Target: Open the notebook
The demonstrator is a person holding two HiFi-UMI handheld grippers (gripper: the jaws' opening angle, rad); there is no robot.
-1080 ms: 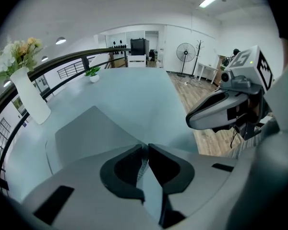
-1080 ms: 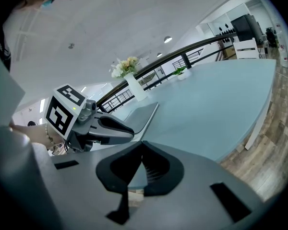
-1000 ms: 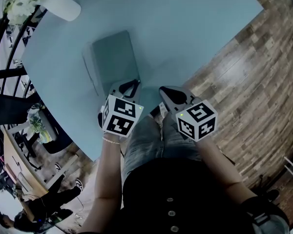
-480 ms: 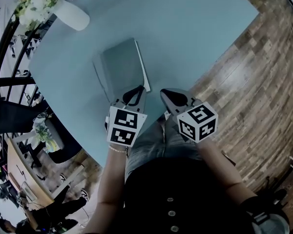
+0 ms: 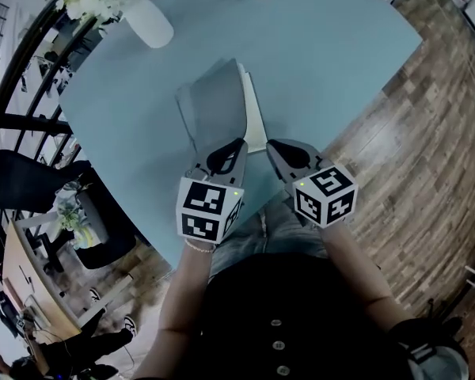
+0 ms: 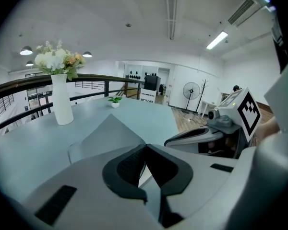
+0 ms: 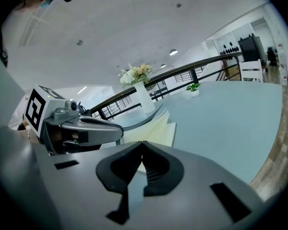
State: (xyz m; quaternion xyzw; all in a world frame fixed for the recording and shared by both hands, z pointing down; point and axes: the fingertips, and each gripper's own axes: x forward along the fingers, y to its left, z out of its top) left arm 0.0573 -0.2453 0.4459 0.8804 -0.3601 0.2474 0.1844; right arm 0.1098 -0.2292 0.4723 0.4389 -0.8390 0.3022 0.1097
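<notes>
Notebook [image 5: 236, 117] lies on the bench [image 5: 340, 54] just ahead of both claws. Left claw [image 5: 239, 143], jaws just closing, pinches its cover [image 5: 210, 97] at the near edge to lift it. Right claw [image 5: 271, 143], closed and empty, waits beside the pages [image 5: 256, 127].

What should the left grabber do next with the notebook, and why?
Probably lift the left gripper higher and swing it left, folding the notebook cover over flat. Its jaws have just been closing on the grey cover's near edge, the cover stands only partway up, and white pages show underneath, so it looks half open.
</notes>
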